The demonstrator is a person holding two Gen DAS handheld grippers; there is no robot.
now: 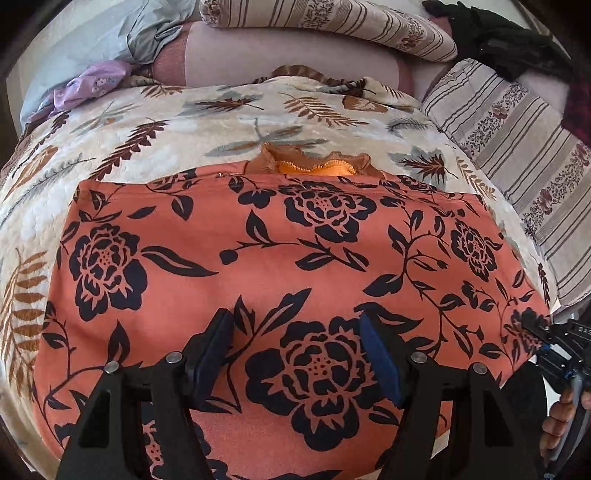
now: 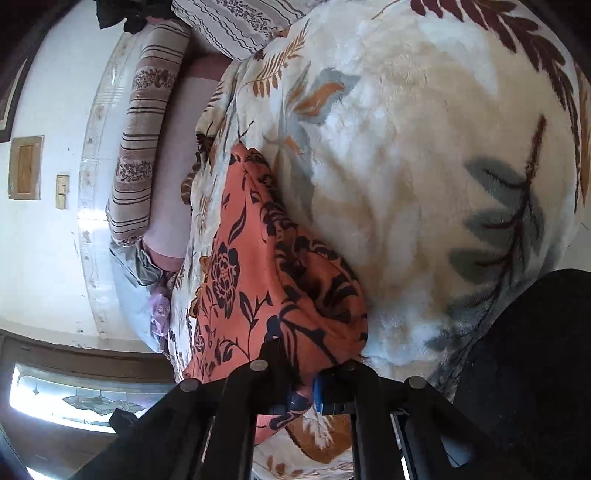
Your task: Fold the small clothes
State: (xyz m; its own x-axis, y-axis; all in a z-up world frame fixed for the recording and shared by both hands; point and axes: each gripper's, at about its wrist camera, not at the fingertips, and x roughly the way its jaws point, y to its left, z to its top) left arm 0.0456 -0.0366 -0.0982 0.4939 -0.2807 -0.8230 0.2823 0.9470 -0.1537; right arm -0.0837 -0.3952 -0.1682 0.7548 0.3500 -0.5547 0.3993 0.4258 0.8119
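Your right gripper (image 2: pixel 303 391) has its jaws pressed together on the near right corner of the orange floral garment (image 1: pixel 280 258), the cloth bunched between the pads; in the left wrist view you can see that same gripper (image 1: pixel 535 325) biting the fabric's right edge. Your left gripper (image 1: pixel 295 354) hangs over the near half of the garment with its jaws spread wide and nothing between them, the cloth lying flat beneath. The garment itself is spread across the leaf-print blanket (image 1: pixel 122 122), with a frilled orange piece (image 1: pixel 314 166) poking out from under its far edge. Beyond lie the striped pillows (image 1: pixel 332 22) and a dark heap of clothes (image 1: pixel 509 40). With only one corner held, lifting now would likely drag the cloth askew and skew the fold. The plush blanket could also be caught by your left pads if you close too deep, and the frilled piece may slide along with the garment.
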